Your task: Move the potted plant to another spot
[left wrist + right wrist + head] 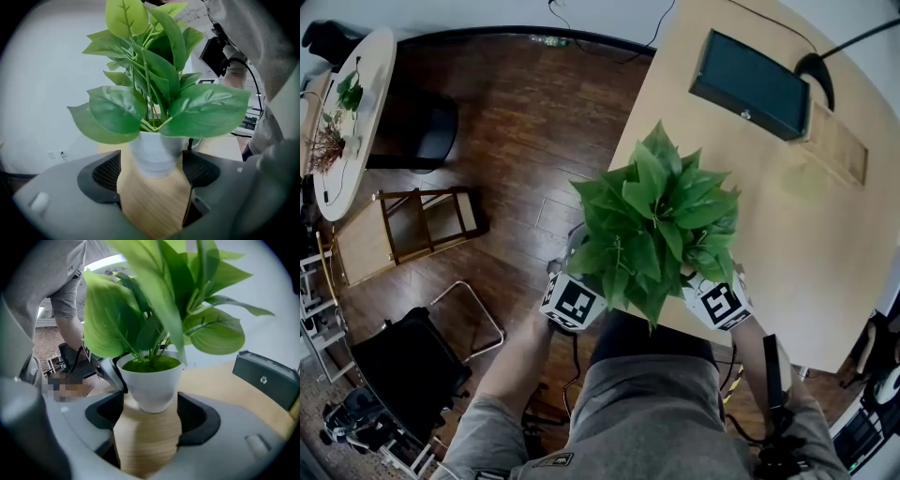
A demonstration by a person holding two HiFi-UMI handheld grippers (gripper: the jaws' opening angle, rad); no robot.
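The potted plant stands at the near edge of the light wooden table; its green leaves hide the pot from the head view. My left gripper and right gripper flank it, marker cubes showing under the foliage. In the left gripper view the white pot sits on the table just beyond my left gripper, whose jaws stand wide and apart from it. In the right gripper view the pot likewise rests on the wood in front of my open right gripper, pads not pressing on it.
A black box lies at the table's far side, also seen as the box to the right. A black cable and base sit beside it. On the wooden floor to the left stand a wooden rack, a black chair and a round white table.
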